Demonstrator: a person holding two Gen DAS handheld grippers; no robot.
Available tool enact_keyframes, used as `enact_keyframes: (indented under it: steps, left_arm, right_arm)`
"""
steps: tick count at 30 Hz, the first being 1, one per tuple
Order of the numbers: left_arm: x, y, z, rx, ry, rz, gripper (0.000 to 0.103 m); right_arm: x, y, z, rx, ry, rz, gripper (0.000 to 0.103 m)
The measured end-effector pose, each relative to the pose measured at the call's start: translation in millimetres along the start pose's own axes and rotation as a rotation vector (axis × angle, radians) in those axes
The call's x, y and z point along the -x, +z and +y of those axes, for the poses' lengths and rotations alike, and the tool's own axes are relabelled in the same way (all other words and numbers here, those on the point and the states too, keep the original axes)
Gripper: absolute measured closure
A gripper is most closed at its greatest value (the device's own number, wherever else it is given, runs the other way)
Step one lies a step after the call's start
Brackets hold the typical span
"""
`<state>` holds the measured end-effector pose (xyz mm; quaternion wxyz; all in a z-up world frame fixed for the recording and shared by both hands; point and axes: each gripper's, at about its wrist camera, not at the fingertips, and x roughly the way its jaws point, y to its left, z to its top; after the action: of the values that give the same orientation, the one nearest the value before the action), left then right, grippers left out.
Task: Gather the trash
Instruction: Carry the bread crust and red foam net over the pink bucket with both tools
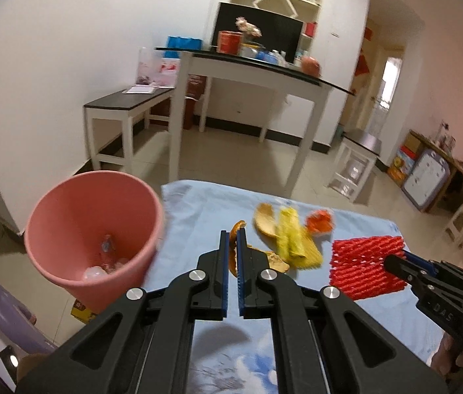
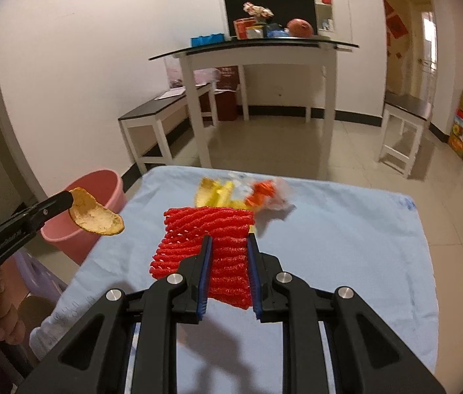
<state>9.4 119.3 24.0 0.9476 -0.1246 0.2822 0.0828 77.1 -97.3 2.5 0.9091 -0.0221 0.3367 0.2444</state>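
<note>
The left gripper has its jaws clamped on a piece of orange peel — seen from the right wrist, the peel hangs in the air above the table's left edge, with the pink bin just behind it at about 10 o'clock. In the left wrist view the bin sits at 9 o'clock from the fingertips, standing off the table's left side, with some pale crumpled scraps at its bottom.

The right gripper holds the red foam fruit net between its blue pads — the jaws are part-closed around the net's near end, the pads touching its sides, while the rest of the net lies on the light blue cloth covering the table.

Beyond the net, at 12 o'clock, lies a loose cluster of other trash: more peel, a yellow foam net and an orange-and-clear wrapper, all close together near the cloth's far edge.
</note>
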Motion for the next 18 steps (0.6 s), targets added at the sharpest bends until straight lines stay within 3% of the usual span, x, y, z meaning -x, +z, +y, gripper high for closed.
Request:
enact_keyframes:
  steps: [13,18]
  left_arm:
    - [-3.3,20.2,95.3,0.150,0.213,-0.048,0.099]
    - [-12.2,28.3,125.7,0.133,0.305,-0.079,0.099]
  right_arm:
    - [-39.9,53.2,88.1,0.114,0.131,-0.030,0.084]
    - [-69.8,73.7,135.0,0.163,0.159,-0.027,0.084]
